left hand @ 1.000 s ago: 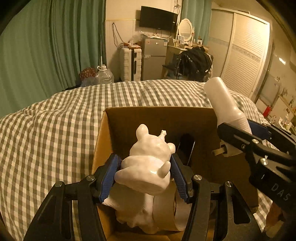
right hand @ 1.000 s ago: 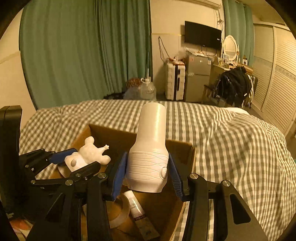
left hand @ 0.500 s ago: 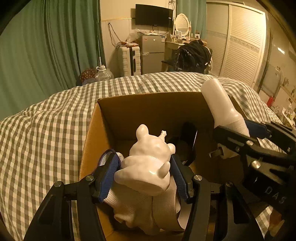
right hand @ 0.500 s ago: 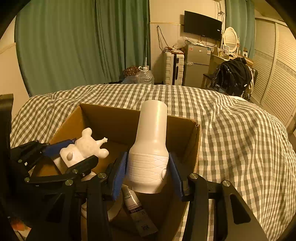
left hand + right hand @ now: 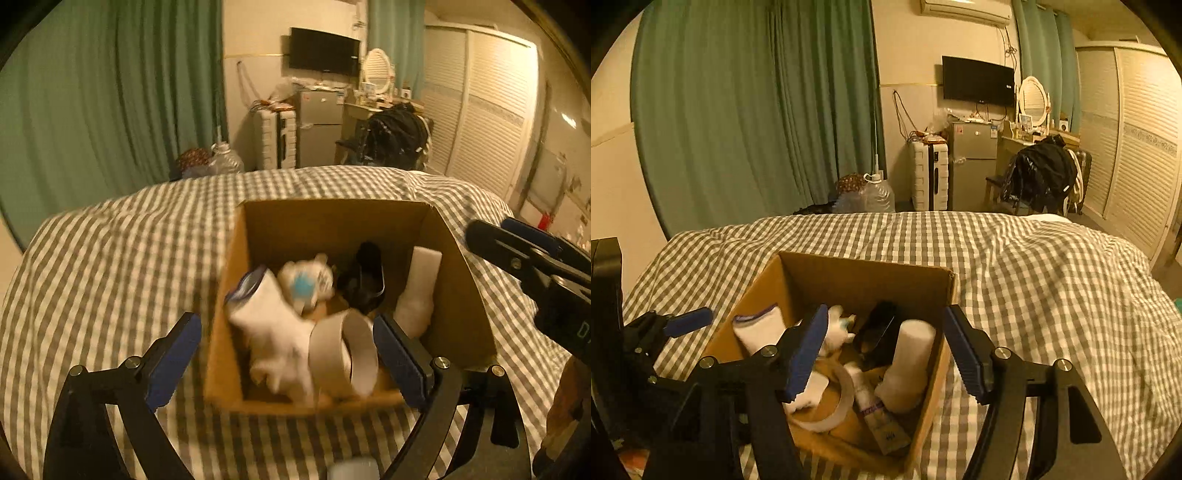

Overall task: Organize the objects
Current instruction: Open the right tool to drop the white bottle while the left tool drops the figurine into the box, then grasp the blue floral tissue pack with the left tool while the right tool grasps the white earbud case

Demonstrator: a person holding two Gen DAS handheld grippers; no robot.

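Note:
An open cardboard box (image 5: 332,218) sits on the checked bed; it also shows in the right wrist view (image 5: 864,264). Inside lie a white figurine (image 5: 306,282), a white bottle-shaped device (image 5: 419,291) standing against the right wall, a white sock (image 5: 273,325), a tape roll (image 5: 343,354), a black object (image 5: 364,282) and a tube (image 5: 875,413). My left gripper (image 5: 288,354) is open and empty above the box's near edge. My right gripper (image 5: 886,350) is open and empty above the box, over the white device (image 5: 908,365).
The grey-checked bedspread (image 5: 1034,280) surrounds the box. Beyond the bed are green curtains (image 5: 757,110), a small fridge (image 5: 967,162), a white suitcase (image 5: 929,173), a chair with a black jacket (image 5: 1041,173) and a louvred wardrobe (image 5: 1137,140).
Both grippers opened and drew back upward. The white figurine and the white device dropped from the jaws and now lie in the box.

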